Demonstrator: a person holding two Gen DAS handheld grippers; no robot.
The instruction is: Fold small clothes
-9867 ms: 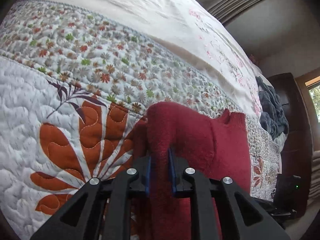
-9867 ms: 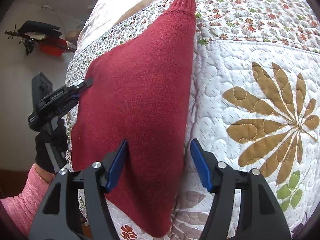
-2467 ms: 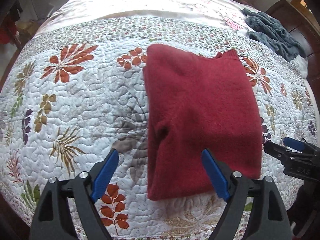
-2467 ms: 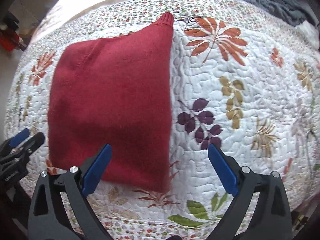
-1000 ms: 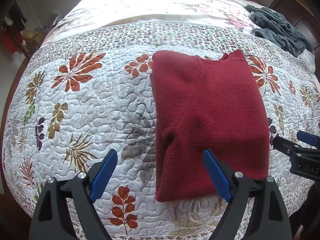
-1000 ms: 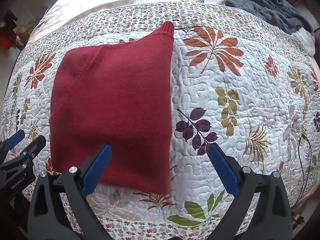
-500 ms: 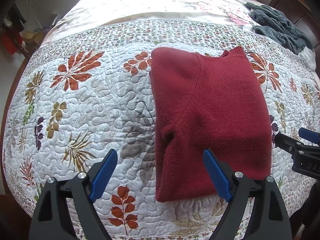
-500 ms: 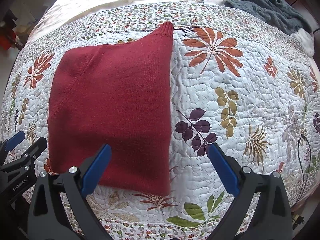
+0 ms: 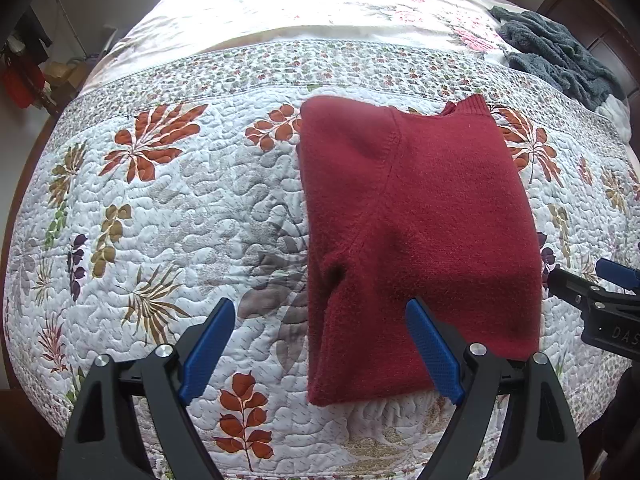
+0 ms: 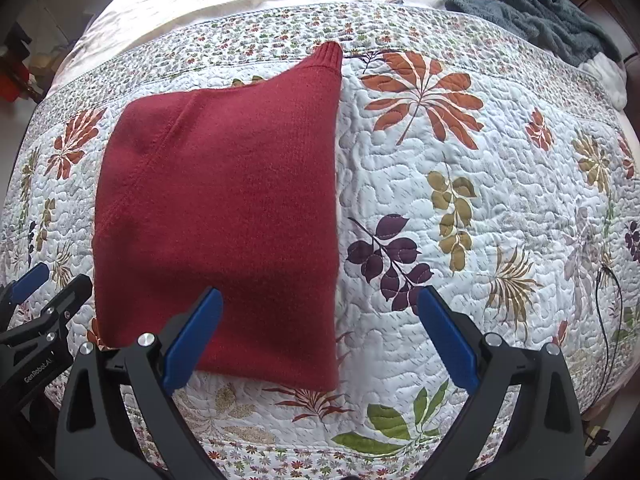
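Note:
A dark red knitted sweater (image 9: 420,216) (image 10: 224,208) lies folded into a tall rectangle on the quilted bed, its ribbed cuff or collar pointing to the far end. Above the sweater's near left corner hovers my left gripper (image 9: 320,344), open with nothing between its blue pads. My right gripper (image 10: 320,332) stands open over the near right corner, also holding nothing. Each gripper shows at the edge of the other's view: the right gripper (image 9: 600,300) and the left gripper (image 10: 36,312).
The leaf-patterned quilt (image 9: 160,208) covers the bed, with a pale floral sheet (image 9: 304,8) beyond it. A grey fleece heap (image 10: 528,4) lies at the far right corner. A black cable (image 10: 606,320) hangs at the right bed edge. Red items (image 9: 20,80) sit on the left.
In the last second both grippers have stayed open and drifted only slightly. The sweater has not moved. Much earlier the left gripper was shut on the sweater.

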